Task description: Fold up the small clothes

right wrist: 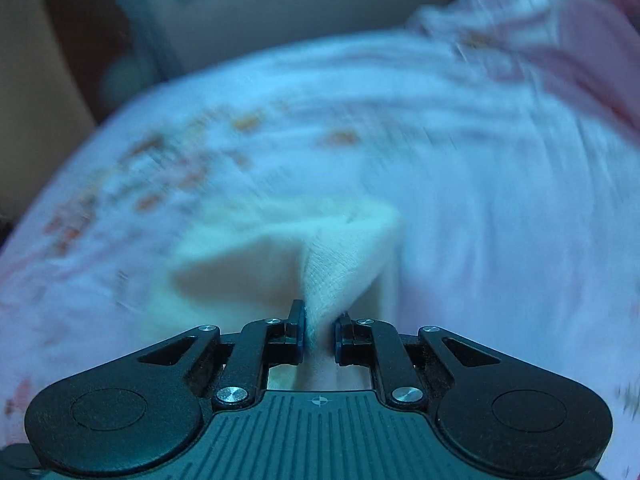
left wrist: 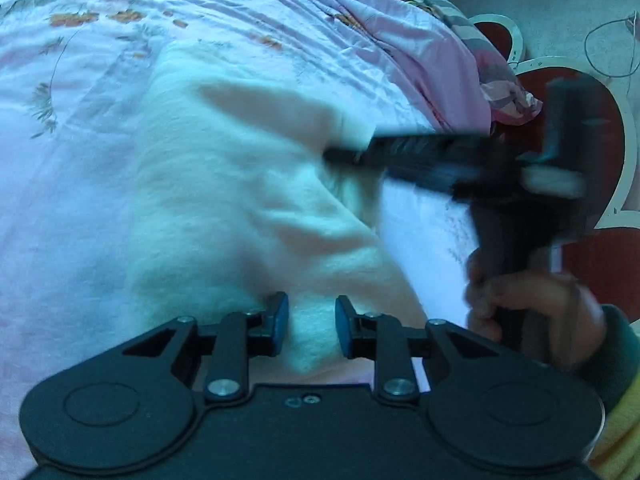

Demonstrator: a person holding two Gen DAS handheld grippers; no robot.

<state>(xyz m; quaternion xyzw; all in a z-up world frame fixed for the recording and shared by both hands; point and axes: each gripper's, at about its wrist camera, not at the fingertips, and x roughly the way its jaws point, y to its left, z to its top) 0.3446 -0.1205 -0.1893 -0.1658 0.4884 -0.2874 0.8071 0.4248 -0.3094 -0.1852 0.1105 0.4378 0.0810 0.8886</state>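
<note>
While pinching a fold of cream cloth (right wrist: 344, 268), right tongs (right wrist: 320, 330) nearly closed; left tongs (left wrist: 311, 326) spread, empty.

Right hand-held gripper (left wrist: 344, 156): motion-blurred in the left wrist view, fingertips indistinct against the white garment (left wrist: 240, 200). Hand (left wrist: 536, 320): smeared, sleeve cut by the frame edge. Bedsheet (right wrist: 440, 160): streaked with blur in the right wrist view, flower print unreadable. Garment's far edge: blurred.

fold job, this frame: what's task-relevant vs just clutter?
In play:
- cream garment
- right gripper, pinching a fold of it
- left gripper, jaws apart over the cloth

Lying about:
- floral bedsheet
- bunched pink bedding
- red heart mat on the floor
</note>
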